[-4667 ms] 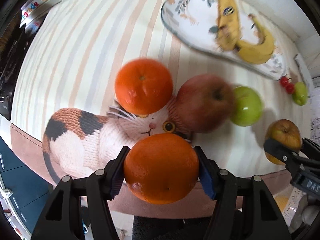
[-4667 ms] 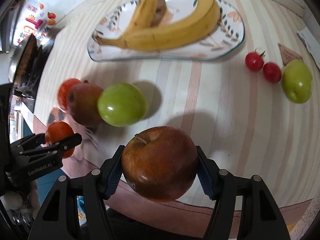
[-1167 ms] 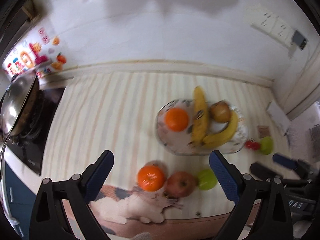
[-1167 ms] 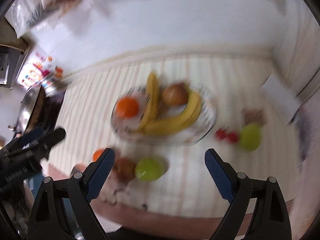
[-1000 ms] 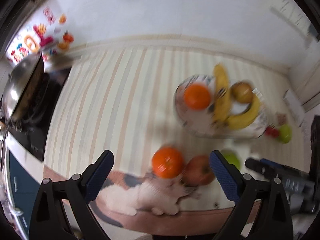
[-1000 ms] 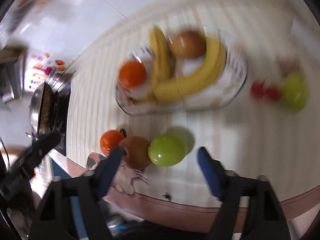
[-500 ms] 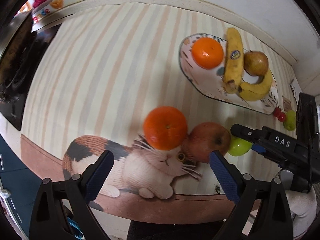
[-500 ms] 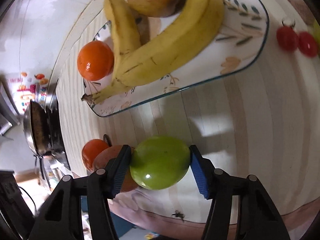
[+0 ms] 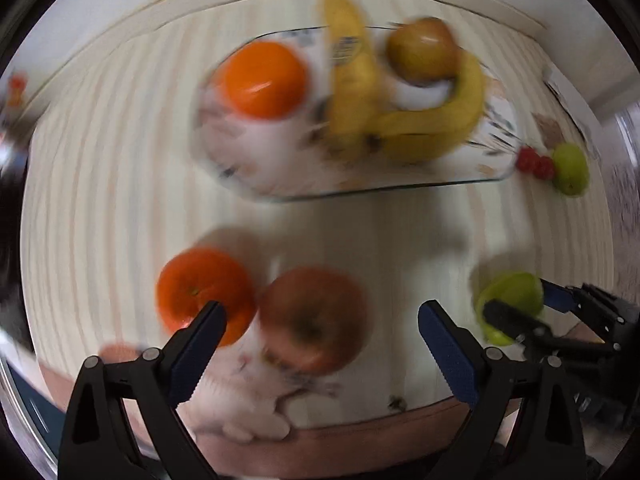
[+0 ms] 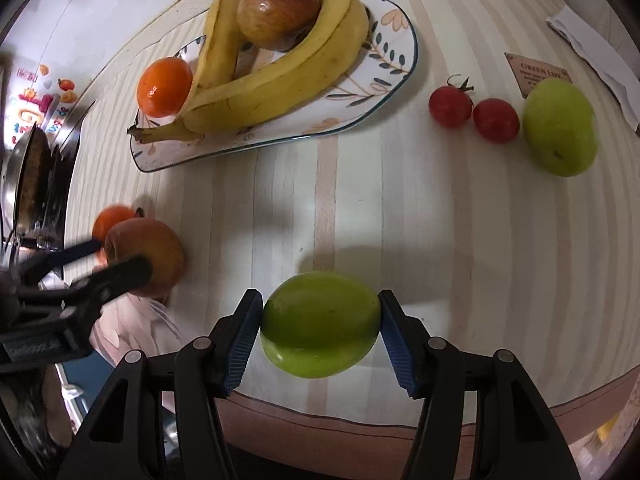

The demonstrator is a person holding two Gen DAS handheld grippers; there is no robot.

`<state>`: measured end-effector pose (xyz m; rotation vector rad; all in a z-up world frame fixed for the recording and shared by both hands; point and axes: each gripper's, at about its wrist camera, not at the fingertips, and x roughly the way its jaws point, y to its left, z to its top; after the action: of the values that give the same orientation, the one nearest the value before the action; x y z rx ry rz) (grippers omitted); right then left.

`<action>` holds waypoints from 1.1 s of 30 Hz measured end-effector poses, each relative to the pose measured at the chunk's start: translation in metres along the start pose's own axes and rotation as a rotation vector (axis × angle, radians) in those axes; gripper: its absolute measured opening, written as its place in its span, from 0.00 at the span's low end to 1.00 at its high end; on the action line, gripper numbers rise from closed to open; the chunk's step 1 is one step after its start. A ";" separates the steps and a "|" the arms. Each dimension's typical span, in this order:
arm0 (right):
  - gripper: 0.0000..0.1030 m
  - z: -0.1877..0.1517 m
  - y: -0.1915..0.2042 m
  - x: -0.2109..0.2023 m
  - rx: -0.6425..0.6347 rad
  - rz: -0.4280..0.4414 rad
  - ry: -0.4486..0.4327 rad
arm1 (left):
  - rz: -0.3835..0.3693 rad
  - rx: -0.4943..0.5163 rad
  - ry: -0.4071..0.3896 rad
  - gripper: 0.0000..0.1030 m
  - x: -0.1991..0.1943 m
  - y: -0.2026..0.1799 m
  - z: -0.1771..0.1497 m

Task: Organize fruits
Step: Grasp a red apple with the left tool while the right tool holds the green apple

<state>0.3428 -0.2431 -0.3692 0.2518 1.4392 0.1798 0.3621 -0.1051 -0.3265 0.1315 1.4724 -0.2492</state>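
My right gripper (image 10: pixel 320 330) is shut on a green apple (image 10: pixel 320 324) near the table's front edge; it also shows in the left wrist view (image 9: pixel 510 300). My left gripper (image 9: pixel 320 332) is open, its jaws standing around a red apple (image 9: pixel 316 318), with an orange (image 9: pixel 202 286) just left of it. The patterned plate (image 10: pixel 384 92) farther back holds two bananas (image 10: pixel 280 80), an orange (image 10: pixel 164 86) and a brownish apple (image 10: pixel 278 12). The left wrist view is blurred.
Two cherry tomatoes (image 10: pixel 472 114) and a second green apple (image 10: pixel 560 132) lie right of the plate, with a small brown card (image 10: pixel 538 74) behind them. A cat-pattern mat (image 9: pixel 248 408) lies at the front edge. A stove with a pan (image 10: pixel 28 176) is at far left.
My left gripper has dropped lower and moved right, from over the orange to around the red apple. My right gripper has closed on the green apple and drawn it rightward, away from the red apple.
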 end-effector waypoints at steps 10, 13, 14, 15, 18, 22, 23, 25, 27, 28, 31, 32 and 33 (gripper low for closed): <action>0.60 -0.013 -0.004 -0.006 -0.008 0.018 -0.015 | 0.134 0.141 -0.010 0.47 0.017 -0.027 0.008; 0.60 -0.014 -0.005 -0.006 -0.010 0.026 -0.012 | 0.117 0.123 -0.015 0.48 0.017 -0.023 0.007; 0.60 -0.014 -0.006 -0.006 -0.008 0.029 -0.009 | 0.110 0.116 -0.014 0.49 0.019 -0.020 0.006; 0.60 -0.011 -0.006 -0.004 -0.006 0.037 0.001 | 0.098 0.106 0.000 0.52 0.021 -0.018 0.007; 0.60 -0.010 -0.014 0.002 0.016 0.059 0.037 | 0.065 0.059 0.025 0.55 0.031 -0.009 0.007; 0.59 -0.009 -0.011 0.003 -0.002 0.048 0.022 | 0.051 0.037 0.021 0.52 0.029 -0.005 0.005; 0.59 -0.011 -0.010 0.003 -0.012 0.039 0.023 | 0.054 0.043 0.017 0.52 0.027 -0.004 0.003; 0.59 -0.013 -0.003 0.004 -0.055 0.007 0.033 | 0.060 0.047 0.016 0.51 0.021 -0.004 -0.008; 0.59 -0.015 0.005 0.003 -0.102 -0.033 0.037 | 0.048 0.048 0.024 0.50 0.015 -0.007 -0.017; 0.59 -0.017 0.008 0.002 -0.123 -0.052 0.037 | 0.039 0.044 0.026 0.50 0.011 -0.008 -0.021; 0.59 -0.021 0.012 0.001 -0.168 -0.078 0.043 | 0.017 0.040 0.030 0.49 0.009 -0.007 -0.026; 0.59 -0.020 0.012 0.002 -0.165 -0.069 0.047 | 0.009 0.030 0.040 0.49 0.013 -0.004 -0.025; 0.59 -0.020 0.011 0.004 -0.160 -0.058 0.054 | -0.005 0.013 0.050 0.51 0.017 0.001 -0.024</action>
<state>0.3239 -0.2297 -0.3725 0.0748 1.4756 0.2545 0.3402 -0.0996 -0.3457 0.1451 1.5215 -0.2615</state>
